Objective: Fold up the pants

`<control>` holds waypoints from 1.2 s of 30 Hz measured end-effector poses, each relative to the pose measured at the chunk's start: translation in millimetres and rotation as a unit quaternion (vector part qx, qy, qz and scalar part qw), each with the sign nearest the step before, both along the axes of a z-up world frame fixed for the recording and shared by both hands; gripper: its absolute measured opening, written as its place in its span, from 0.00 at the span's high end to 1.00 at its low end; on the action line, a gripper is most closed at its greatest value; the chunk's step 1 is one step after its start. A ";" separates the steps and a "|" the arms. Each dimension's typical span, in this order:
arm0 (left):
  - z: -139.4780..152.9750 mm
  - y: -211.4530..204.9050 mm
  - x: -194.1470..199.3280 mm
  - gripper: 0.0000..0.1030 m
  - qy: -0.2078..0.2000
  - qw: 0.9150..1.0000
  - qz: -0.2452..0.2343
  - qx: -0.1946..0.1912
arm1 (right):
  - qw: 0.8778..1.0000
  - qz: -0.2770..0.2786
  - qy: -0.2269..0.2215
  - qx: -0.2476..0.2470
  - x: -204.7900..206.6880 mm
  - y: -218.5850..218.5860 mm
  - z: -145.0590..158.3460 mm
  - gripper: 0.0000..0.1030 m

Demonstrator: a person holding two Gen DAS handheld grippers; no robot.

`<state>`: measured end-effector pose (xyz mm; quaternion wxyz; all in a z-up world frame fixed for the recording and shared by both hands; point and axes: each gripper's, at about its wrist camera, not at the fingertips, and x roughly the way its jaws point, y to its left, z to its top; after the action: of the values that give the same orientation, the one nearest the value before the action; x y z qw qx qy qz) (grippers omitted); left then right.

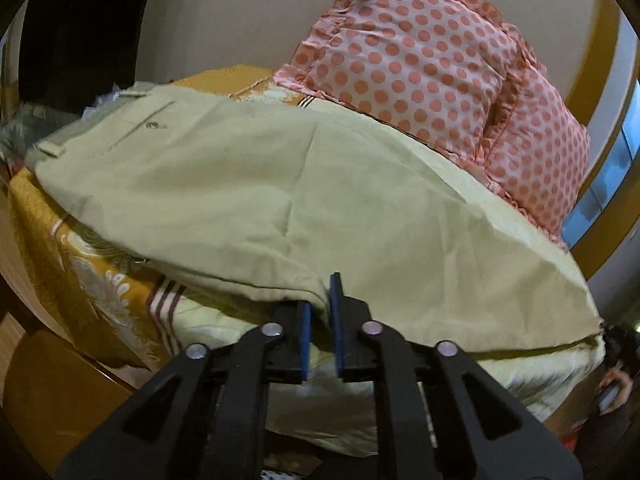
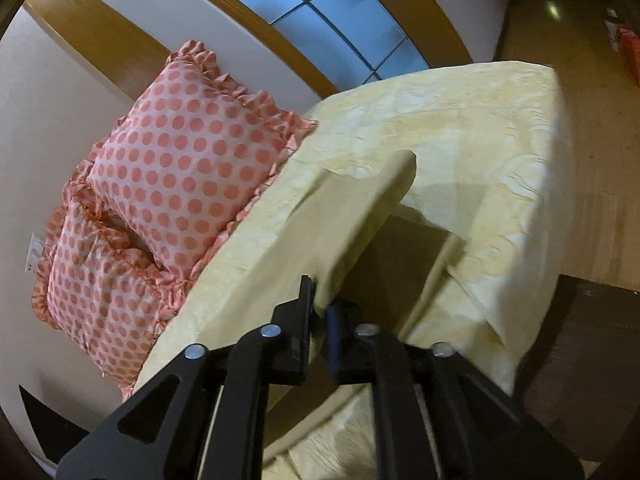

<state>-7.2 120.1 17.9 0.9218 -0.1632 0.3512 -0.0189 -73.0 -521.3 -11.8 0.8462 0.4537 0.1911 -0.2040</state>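
The pants, pale khaki, lie spread across the bed, waistband toward its left edge and legs running right. Two polka-dot pillows sit at the far edge, against the wall. The left gripper has its fingers clamped on the near edge of the pants fabric. The right gripper has its fingers pinched on a leg end of the pants, lifted clear of the pale yellow bedsheet near the bed's right corner.
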 end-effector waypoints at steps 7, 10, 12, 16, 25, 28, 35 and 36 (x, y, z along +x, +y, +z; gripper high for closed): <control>19.2 17.0 -29.9 0.51 -0.067 0.997 0.024 -0.019 | 0.995 -0.078 0.020 -0.061 -22.3 -9.0 -0.6 0.46; 25.1 25.1 -39.9 0.38 -0.090 0.994 0.062 -0.010 | 0.997 -0.045 0.038 -0.047 -6.6 -8.7 -16.9 0.46; 28.6 31.9 -47.2 0.34 -0.109 0.991 0.080 -0.009 | 0.996 -0.037 0.037 -0.075 -2.7 3.9 -19.0 0.47; 30.0 48.1 -48.0 0.28 -0.111 0.988 0.110 -0.010 | 0.996 0.000 0.021 -0.092 3.7 19.6 -24.3 0.71; 9.0 82.0 -39.3 0.24 -0.079 0.985 0.141 -0.060 | 0.988 0.061 -0.061 -0.129 29.6 37.7 15.5 0.94; 4.8 89.7 -38.9 0.22 -0.079 0.983 0.144 -0.081 | 0.970 0.142 -0.111 -0.163 56.3 87.3 59.9 0.94; 4.2 97.3 -34.3 0.17 -0.083 0.980 0.153 -0.094 | 0.870 0.430 -0.161 -0.180 111.0 289.8 100.6 0.94; 4.1 97.3 -33.0 0.17 -0.082 0.980 0.156 -0.096 | 0.848 0.481 -0.137 -0.177 119.0 329.8 90.8 0.94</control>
<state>-40.2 217.4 22.0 0.9191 -0.3013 0.2418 0.0780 45.9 -191.5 79.0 0.9219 0.1710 0.2281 0.2623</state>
